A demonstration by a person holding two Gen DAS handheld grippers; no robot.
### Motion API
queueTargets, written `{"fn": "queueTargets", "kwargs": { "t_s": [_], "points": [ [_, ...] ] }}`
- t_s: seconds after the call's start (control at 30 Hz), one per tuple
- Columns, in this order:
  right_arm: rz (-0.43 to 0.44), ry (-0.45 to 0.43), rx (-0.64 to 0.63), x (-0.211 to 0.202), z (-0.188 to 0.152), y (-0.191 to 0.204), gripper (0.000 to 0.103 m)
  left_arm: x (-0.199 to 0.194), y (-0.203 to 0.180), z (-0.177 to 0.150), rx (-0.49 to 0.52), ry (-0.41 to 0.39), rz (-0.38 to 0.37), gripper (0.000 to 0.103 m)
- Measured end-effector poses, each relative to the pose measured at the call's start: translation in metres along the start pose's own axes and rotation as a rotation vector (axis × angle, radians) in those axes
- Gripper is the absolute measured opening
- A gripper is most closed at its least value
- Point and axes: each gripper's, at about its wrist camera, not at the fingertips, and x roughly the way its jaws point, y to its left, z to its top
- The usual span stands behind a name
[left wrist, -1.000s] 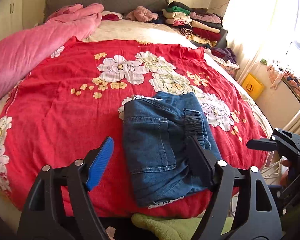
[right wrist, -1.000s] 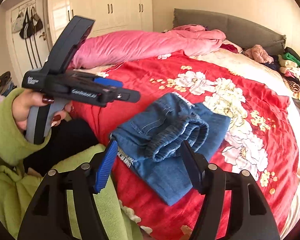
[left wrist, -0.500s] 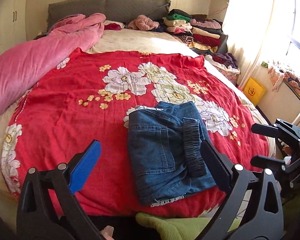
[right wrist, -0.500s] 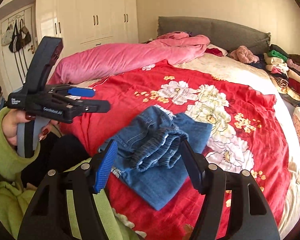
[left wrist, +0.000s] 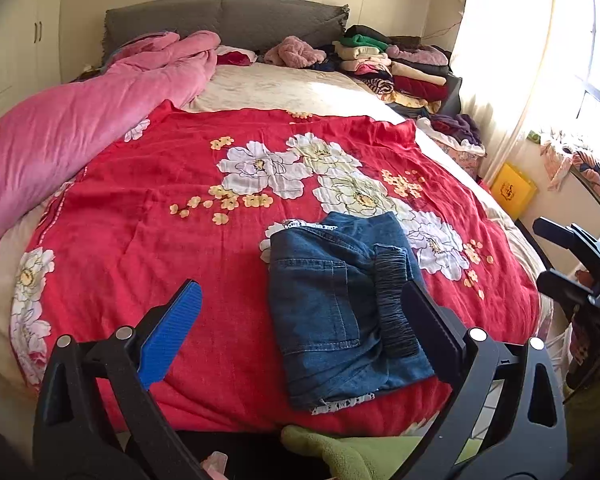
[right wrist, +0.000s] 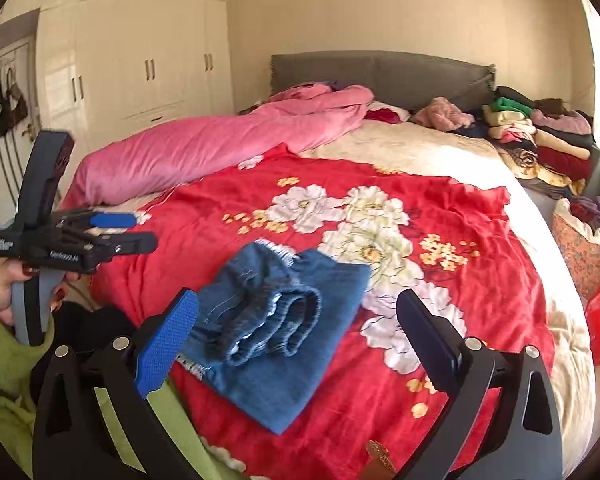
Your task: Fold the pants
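Pants (left wrist: 340, 312), folded into a compact denim bundle, are lying on the red floral bedspread (left wrist: 180, 240) at lower centre of frame. Left gripper (left wrist: 300, 332) and right gripper (right wrist: 296, 340) are hovering with jaws spread, holding nothing.

My left gripper's right finger (left wrist: 432, 332) covers the jeans' (left wrist: 332, 312) near right corner, my right gripper (left wrist: 576, 276) is cut off by the left view's edge, and the lettering on the yellow bag (left wrist: 514, 191) is too small to read.
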Motion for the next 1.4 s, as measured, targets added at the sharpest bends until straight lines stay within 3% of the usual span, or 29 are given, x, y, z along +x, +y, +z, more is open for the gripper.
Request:
{"fn": "queueTargets", "kwargs": {
  "t_s": [0.2, 0.6, 0.77, 1.03, 1.1, 1.17, 1.23, 1.4],
  "points": [
    [-0.061, -0.008, 0.03, -0.003, -0.002, -0.015, 0.098, 0.004, 0.004, -0.001, -0.003, 0.009, 0.006, 0.093],
    [-0.12, 0.076, 0.141, 0.026, -0.02, -0.037, 0.098, 0.031, 0.014, -0.012, -0.023, 0.063, 0.023, 0.093],
    [-0.084, 0.143, 0.234, 0.051, -0.031, -0.051, 0.098, 0.051, 0.018, -0.019, -0.039, 0.104, 0.024, 0.093],
    [-0.022, 0.252, 0.266, 0.098, -0.043, -0.049, 0.098, 0.091, 0.018, -0.025, -0.048, 0.172, 0.003, 0.093],
    [-0.016, 0.287, 0.277, 0.111, -0.045, -0.051, 0.093, 0.103, 0.018, -0.027, -0.049, 0.195, 0.002, 0.093],
    [0.004, 0.308, 0.284, 0.12, -0.047, -0.051, 0.083, 0.111, 0.017, -0.028, -0.052, 0.214, -0.011, 0.093],
    [0.017, 0.327, 0.289, 0.129, -0.048, -0.052, 0.081, 0.12, 0.017, -0.029, -0.054, 0.235, -0.013, 0.093],
    [0.086, 0.357, 0.301, 0.148, -0.05, -0.049, 0.066, 0.132, 0.014, -0.03, -0.044, 0.247, -0.034, 0.093]
  ]
}}
